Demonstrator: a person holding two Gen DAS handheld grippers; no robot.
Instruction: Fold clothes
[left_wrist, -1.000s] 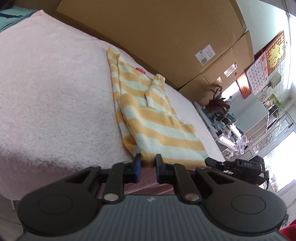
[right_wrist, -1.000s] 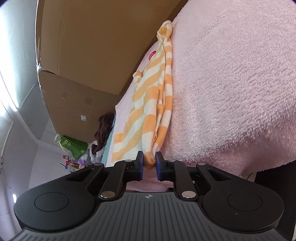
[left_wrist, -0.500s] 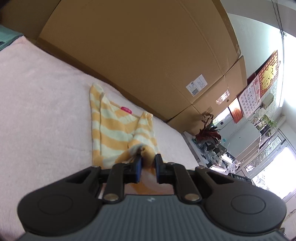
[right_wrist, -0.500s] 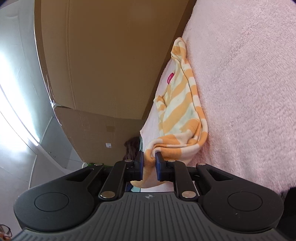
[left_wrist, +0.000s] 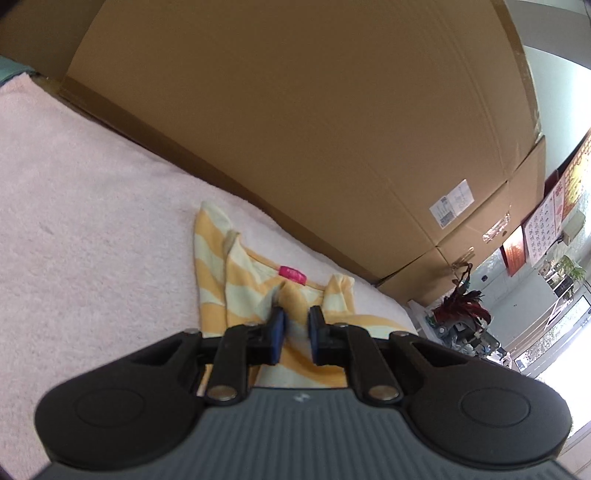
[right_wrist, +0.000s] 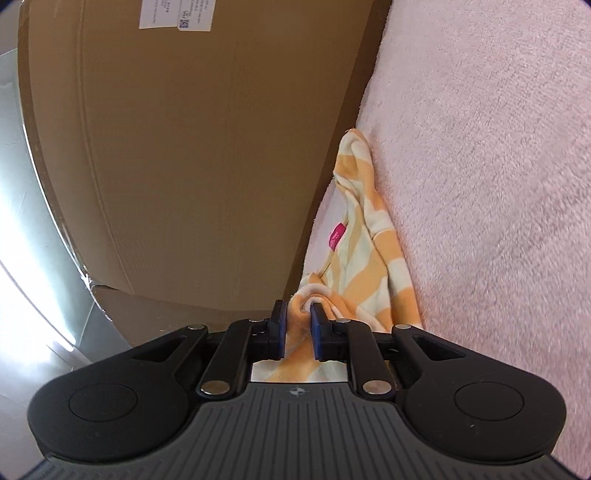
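A yellow-and-white striped shirt (left_wrist: 236, 288) with a pink neck label (left_wrist: 292, 275) lies on the pink fleece blanket (left_wrist: 92, 229), doubled over toward its collar. My left gripper (left_wrist: 294, 317) is shut on a bunched fold of its hem, held just short of the label. In the right wrist view the same striped shirt (right_wrist: 369, 258) runs along the blanket's (right_wrist: 480, 184) far edge, and my right gripper (right_wrist: 298, 312) is shut on a rolled fold of the cloth. The pink label (right_wrist: 336, 234) shows beyond it. The lower part of the shirt is hidden under both grippers.
Large cardboard boxes (left_wrist: 314, 129) stand close behind the blanket, filling the background of the right wrist view too as cardboard boxes (right_wrist: 184, 147). At the right of the left wrist view are a dark red plant (left_wrist: 461, 306), shelves and bright windows.
Both grippers have carried the shirt's lower edge forward over its body toward the collar. The flat shirt seen earlier is now doubled over, and the boxes loom nearer.
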